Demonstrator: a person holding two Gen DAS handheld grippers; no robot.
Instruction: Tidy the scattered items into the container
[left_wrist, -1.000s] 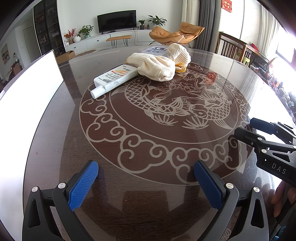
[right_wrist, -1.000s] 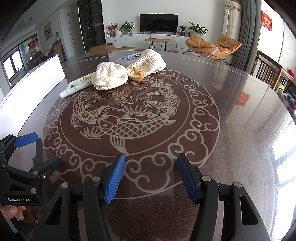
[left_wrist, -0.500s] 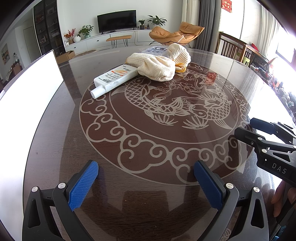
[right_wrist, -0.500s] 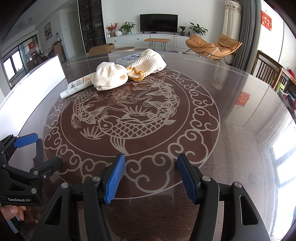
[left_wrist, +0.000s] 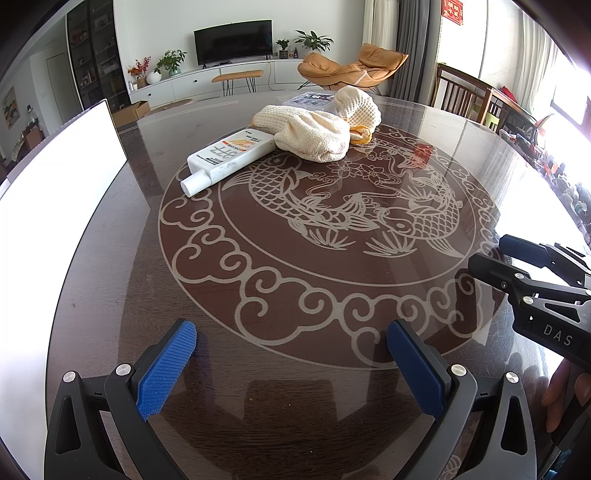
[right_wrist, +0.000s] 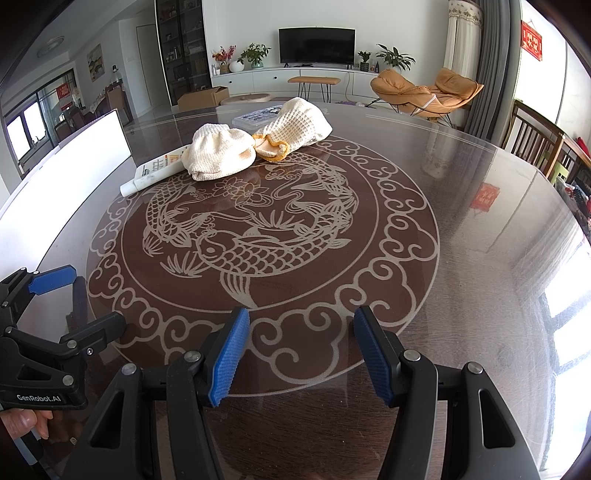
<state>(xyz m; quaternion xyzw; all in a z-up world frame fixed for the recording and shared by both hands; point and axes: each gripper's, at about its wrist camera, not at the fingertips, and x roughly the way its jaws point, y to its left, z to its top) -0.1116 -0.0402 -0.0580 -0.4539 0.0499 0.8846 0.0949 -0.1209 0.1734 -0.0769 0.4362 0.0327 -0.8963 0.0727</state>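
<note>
Tidying not begun: bottle, knit cloths lie outside white container; left gripper, right gripper spread, empty.

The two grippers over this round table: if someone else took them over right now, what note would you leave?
Left gripper: open, empty, low over the near edge of the table.
Right gripper: open, empty, beside it.
Items sit together at the far side: white bottle lying flat, cream knit cloth touching it, second knit cloth with an orange-edged piece, and a flat packet behind.
White container stands at the left.
Done: nothing picked up.
Left: move every item into the container.
</note>
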